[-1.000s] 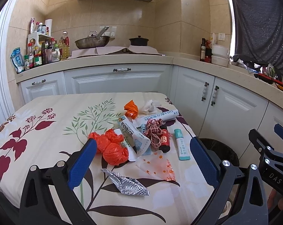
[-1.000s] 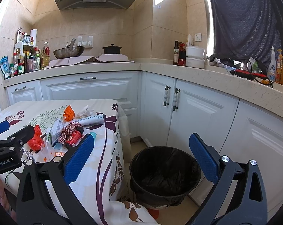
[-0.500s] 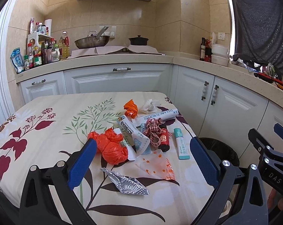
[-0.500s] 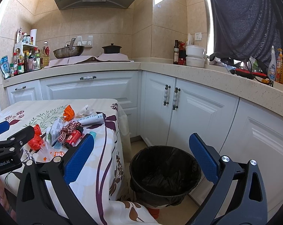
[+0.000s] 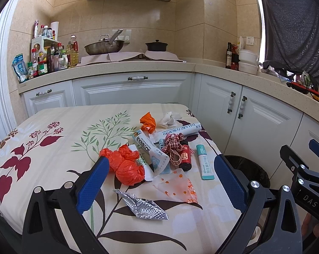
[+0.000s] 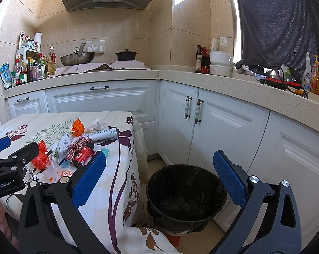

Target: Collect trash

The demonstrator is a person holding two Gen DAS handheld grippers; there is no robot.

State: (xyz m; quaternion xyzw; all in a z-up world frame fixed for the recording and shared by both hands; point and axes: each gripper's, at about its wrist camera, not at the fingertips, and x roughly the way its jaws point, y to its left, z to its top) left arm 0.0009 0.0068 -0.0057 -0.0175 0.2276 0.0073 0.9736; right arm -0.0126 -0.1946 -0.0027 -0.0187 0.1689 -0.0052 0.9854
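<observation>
Blue-padded and spread wide, the jaws of the left gripper [image 5: 159,182] hold nothing; they hover over the near edge of the counter [image 5: 43,165], which is draped in a floral cloth. The right gripper [image 6: 159,180] is likewise wide apart and empty, poised above the black-lined trash bin [image 6: 185,192] on the floor just beside the counter's right edge. Between and just beyond the left jaws lie a crumpled silver foil wrapper [image 5: 141,205], a translucent dotted bag [image 5: 176,185] and a red-orange plastic bag [image 5: 125,165]. Farther out are a white printed pouch [image 5: 151,150], a checked ribbon [image 5: 174,146] over a small red bottle [image 5: 184,156], a teal-and-white tube [image 5: 204,162], a long white tube [image 5: 178,130], an orange wrapper [image 5: 147,122] and a crumpled tissue [image 5: 169,119]. The visible part of the bin's liner shows no litter. By this evidence the task appears to stand at its very start: no item is gripped, and the whole heap remains to be carried to the bin. The foil wrapper, nearest the left jaws, seems the likeliest first pick.
</observation>
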